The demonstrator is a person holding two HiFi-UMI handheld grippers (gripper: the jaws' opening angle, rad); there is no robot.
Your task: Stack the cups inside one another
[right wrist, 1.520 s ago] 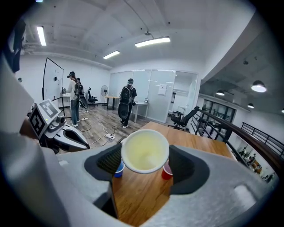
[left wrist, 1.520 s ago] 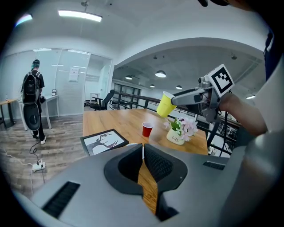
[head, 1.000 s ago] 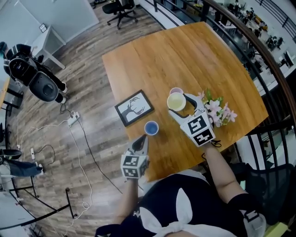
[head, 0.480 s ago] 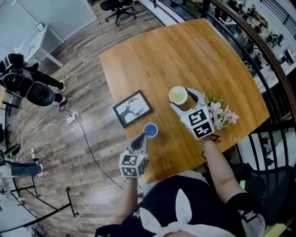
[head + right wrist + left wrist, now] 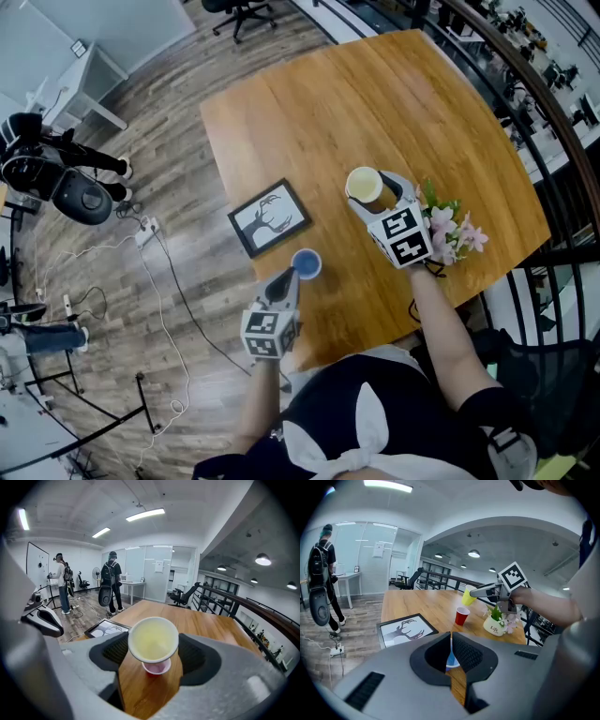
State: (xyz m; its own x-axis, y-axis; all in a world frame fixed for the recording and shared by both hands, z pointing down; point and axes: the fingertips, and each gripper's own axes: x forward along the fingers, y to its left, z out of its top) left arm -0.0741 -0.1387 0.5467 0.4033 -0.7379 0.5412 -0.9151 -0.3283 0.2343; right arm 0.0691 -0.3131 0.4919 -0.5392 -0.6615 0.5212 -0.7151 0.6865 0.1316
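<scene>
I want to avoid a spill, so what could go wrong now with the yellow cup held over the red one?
1. The yellow cup hangs tilted in the right gripper above the red cup; lowered like that, its base may catch the rim and tip the red cup.
2. The flower pot stands close beside the red cup, so a sideways swing could knock it.

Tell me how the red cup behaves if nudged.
The red cup looks thin and disposable: probably light, easily slid. It stands on its narrower base, so an off-centre push from the yellow cup held above may tip it.
</scene>
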